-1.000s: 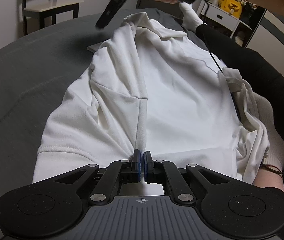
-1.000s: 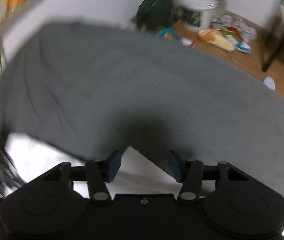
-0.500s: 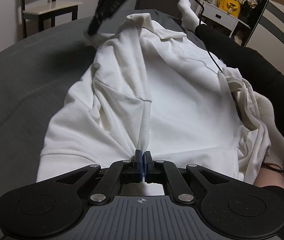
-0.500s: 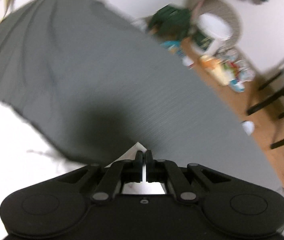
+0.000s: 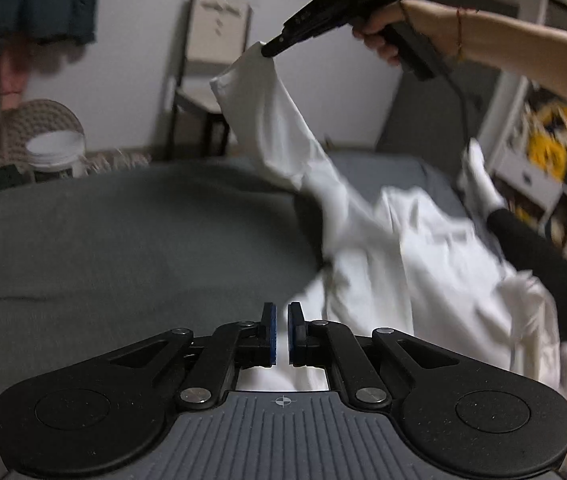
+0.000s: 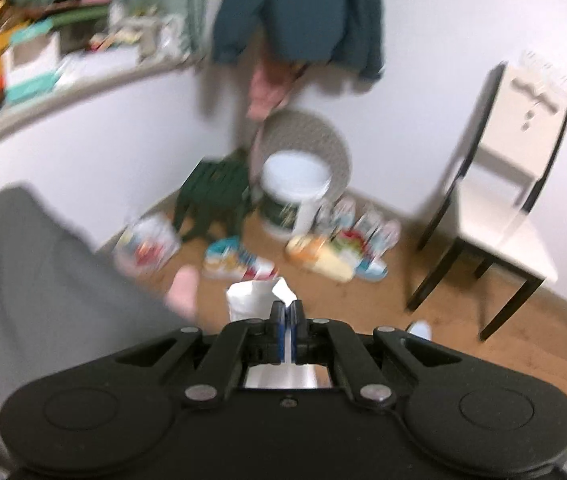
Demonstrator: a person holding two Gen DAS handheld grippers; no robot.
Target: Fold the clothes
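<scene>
A white shirt (image 5: 411,248) hangs stretched over the grey bed (image 5: 123,240), blurred by motion. Its upper corner is pinched high in the air by my right gripper (image 5: 267,50), which a bare arm (image 5: 503,40) holds. In the right wrist view that gripper (image 6: 287,316) is shut, and a white tip of the shirt (image 6: 257,296) pokes out past the pads. My left gripper (image 5: 281,334) is near the shirt's lower edge. Its jaws stand a narrow gap apart, with white cloth filling the gap.
A person's black-clad leg (image 5: 543,256) with a white sock (image 5: 479,180) lies along the shirt's right side. Beyond the bed stand a chair (image 6: 503,184), a white bucket (image 6: 295,192), shoes (image 6: 335,256) on the wood floor and a cluttered shelf (image 5: 547,156).
The right gripper has risen from the bed, carrying the shirt's corner high up. The left gripper has lifted and tilted upward, and its pads now stand slightly further apart on the cloth.
</scene>
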